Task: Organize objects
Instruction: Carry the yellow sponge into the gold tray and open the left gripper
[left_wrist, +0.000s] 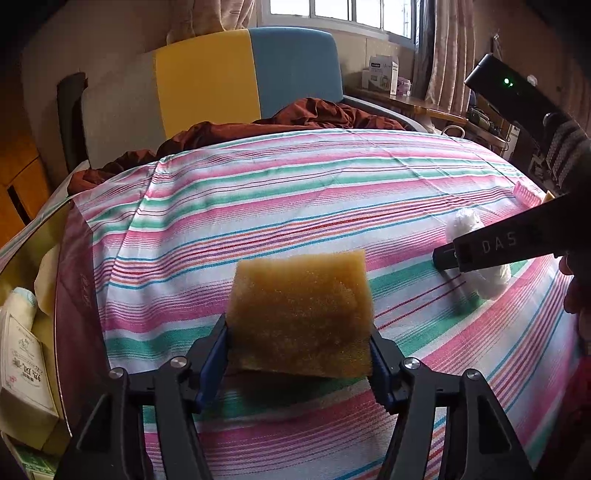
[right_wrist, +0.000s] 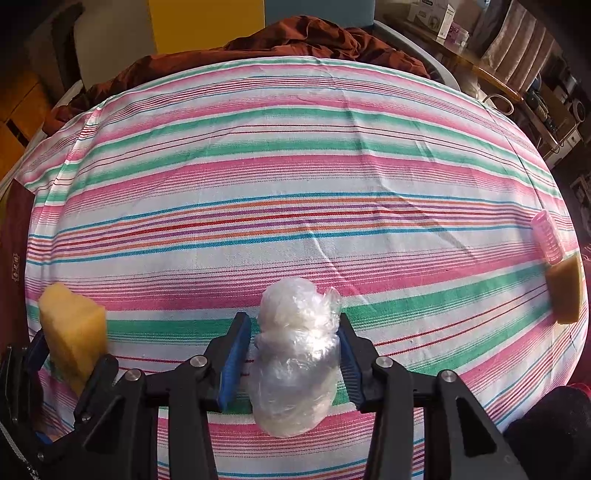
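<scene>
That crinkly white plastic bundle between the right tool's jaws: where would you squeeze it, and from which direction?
Squeeze the plastic bundle across its middle, coming in low from the near end along its length, much as the right gripper is lined up now. It lies long and lumpy on the striped cloth, narrow enough side to side to fit between the jaws. Being soft film, it will likely squash, so close gently.

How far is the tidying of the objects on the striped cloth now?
Some packets already lie in the box at the left edge, so a few things look put away. In hand: the left gripper holds a brown sponge lifted off the striped cloth; the right gripper has its jaws around a plastic bundle. Left: a pink curler and a second sponge.
</scene>
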